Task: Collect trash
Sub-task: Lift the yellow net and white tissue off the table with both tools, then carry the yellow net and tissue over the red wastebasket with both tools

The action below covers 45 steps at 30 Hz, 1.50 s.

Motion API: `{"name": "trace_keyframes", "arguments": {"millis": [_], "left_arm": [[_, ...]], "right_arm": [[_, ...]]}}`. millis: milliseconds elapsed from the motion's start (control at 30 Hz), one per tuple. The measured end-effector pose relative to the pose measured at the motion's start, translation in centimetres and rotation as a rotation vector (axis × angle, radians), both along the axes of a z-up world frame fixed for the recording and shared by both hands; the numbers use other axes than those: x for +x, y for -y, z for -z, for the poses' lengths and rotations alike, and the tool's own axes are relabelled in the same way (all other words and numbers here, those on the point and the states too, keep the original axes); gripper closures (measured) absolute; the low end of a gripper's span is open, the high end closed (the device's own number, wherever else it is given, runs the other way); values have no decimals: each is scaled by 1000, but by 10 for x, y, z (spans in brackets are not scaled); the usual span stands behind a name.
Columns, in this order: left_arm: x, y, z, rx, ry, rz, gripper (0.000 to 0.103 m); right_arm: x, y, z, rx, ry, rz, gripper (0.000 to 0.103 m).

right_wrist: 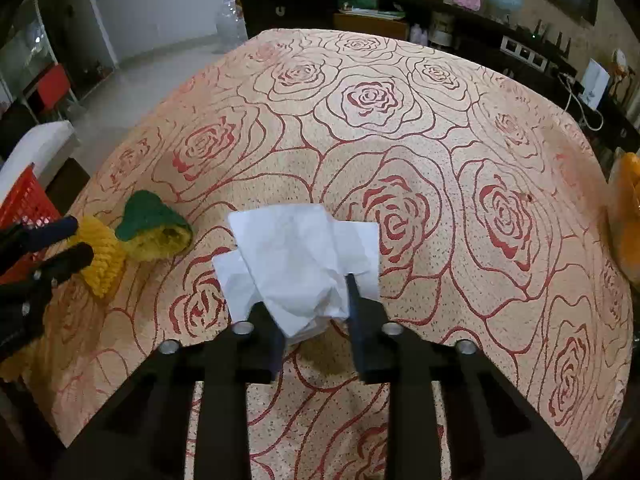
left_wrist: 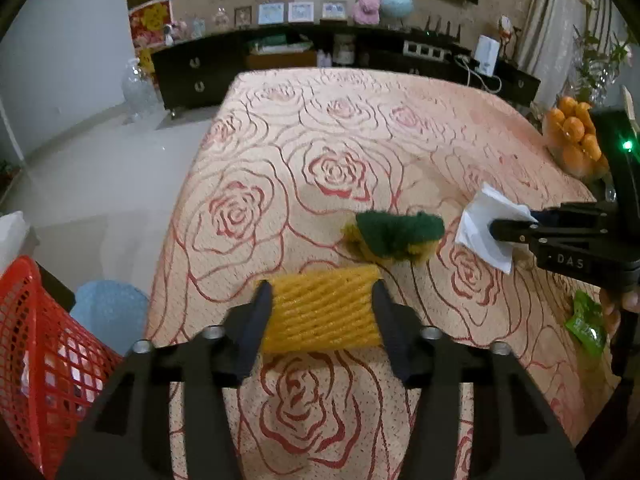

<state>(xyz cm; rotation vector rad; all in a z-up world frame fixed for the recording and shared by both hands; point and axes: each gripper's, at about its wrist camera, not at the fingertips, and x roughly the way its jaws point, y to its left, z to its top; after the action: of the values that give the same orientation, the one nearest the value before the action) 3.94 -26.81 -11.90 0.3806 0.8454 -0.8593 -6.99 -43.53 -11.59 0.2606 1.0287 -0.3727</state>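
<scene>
yellow foam net [left_wrist: 320, 312] near table edge [left_wrist: 160, 280] — open floor [left_wrist: 100, 168]

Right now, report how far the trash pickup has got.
Done: nothing clearly visible inside the red basket. In hand: the left gripper holds the yellow foam net; the right gripper pinches the white paper. Left: green-and-yellow net and green wrapper on the table.

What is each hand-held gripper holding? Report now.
Left hand-held gripper: closed on the yellow foam net.
Right hand-held gripper: closed on the white tissue.
</scene>
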Motion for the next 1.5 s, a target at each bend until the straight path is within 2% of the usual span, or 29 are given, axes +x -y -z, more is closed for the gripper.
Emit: {"name": "trace_keyframes", "arguments": {"millis": [33, 100, 167, 300, 433, 567, 667, 733, 833, 900, 967, 1000, 1267, 1500], "left_arm": [[0, 0, -1, -5, -5, 3, 50], [1, 0, -1, -3, -6, -3, 37], [-1, 2, 2, 9, -5, -2, 33], [-7, 11, 12, 49, -2, 27, 28], [-5, 19, 25, 98, 34, 5, 27], [1, 17, 23, 75, 13, -22, 27], [5, 13, 21, 62, 10, -43, 40], [8, 9, 19, 48, 1, -51, 44], [9, 6, 16, 29, -1, -53, 57], [8, 5, 14, 22, 4, -48, 71], [7, 5, 13, 21, 11, -46, 75], [6, 5, 12, 16, 11, -46, 81], [11, -5, -1, -39, -1, -63, 88], [11, -22, -29, -136, -19, -82, 91]], "right_arm": [[0, 1, -2, 5, 6, 3, 81], [-1, 0, -5, 12, 18, 7, 83], [-3, 1, -12, 25, 43, 13, 83], [-6, 2, -25, 33, 85, 17, 83], [-8, 1, -33, 37, 108, 21, 83], [-10, 1, -34, 44, 113, 19, 83], [-11, 1, -35, 46, 115, 21, 83], [-11, 1, -36, 48, 118, 23, 83], [-12, 2, -36, 50, 121, 27, 83], [-12, 2, -36, 51, 121, 27, 83], [-12, 2, -36, 51, 121, 26, 83], [-12, 2, -36, 51, 121, 27, 84], [-12, 4, -39, 57, 141, 37, 83], [-15, 5, -54, 61, 192, 46, 83]]}}
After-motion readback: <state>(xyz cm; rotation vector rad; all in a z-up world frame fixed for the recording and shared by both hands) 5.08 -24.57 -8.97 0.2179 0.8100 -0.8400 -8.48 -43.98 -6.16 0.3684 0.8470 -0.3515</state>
